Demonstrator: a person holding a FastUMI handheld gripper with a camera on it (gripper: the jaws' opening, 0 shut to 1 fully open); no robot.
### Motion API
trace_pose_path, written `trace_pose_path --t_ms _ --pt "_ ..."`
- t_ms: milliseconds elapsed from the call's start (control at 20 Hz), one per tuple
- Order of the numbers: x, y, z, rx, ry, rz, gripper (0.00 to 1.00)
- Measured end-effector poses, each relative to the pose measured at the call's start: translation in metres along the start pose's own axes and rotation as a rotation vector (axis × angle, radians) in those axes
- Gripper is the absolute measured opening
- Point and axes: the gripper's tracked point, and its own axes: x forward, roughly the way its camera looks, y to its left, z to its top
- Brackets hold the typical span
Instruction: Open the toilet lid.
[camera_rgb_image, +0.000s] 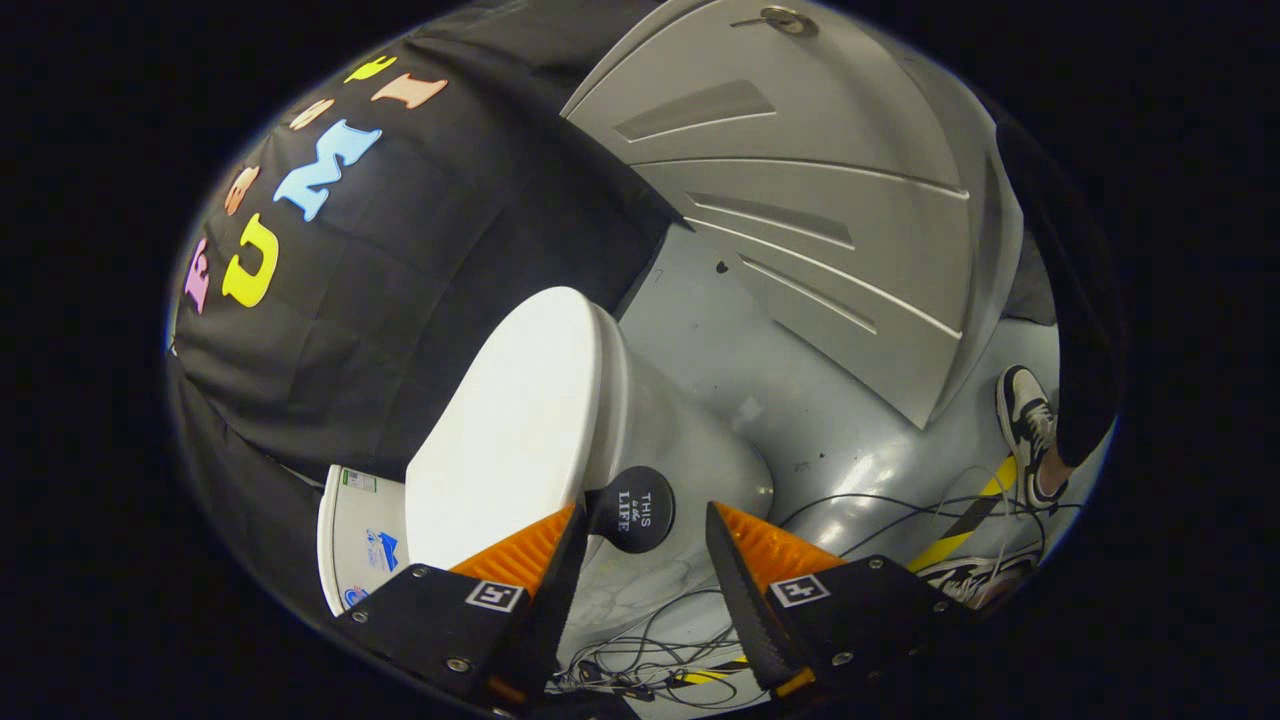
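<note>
A white toilet stands against the black cloth wall with its lid (510, 430) down over the bowl (690, 450); the view is rolled, so the lid faces sideways. The cistern (358, 540) shows behind the lid. A round black pull tab (634, 510) sticks out from the lid's front edge. My gripper (643, 512) is open, and the tab sits between its fingertips. One fingertip (570, 530) lies against the lid's edge beside the tab's stem. The other fingertip (722, 530) stands a small gap away from the tab.
A grey panelled door (800, 200) with a lock closes the booth beyond the toilet. Loose cables (650, 655) trail over the grey floor (800, 400) below the fingers. A person's shoe (1030, 430) stands near striped yellow-black tape (965, 525).
</note>
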Motion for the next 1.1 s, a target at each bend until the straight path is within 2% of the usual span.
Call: trace_pose_path --t_ms 150,300,500,750,900,1100 --pt "0.003 0.003 0.0 0.063 0.007 0.049 0.61" --pt "0.008 0.009 0.005 0.071 -0.011 0.08 0.46" --pt "0.003 0.008 0.005 0.076 -0.018 0.105 0.34" --pt "-0.004 0.012 0.011 0.03 -0.059 0.099 0.17" --pt "-0.005 0.015 0.013 0.028 -0.067 0.104 0.02" --pt "-0.01 0.018 0.016 -0.022 -0.081 0.075 0.0"
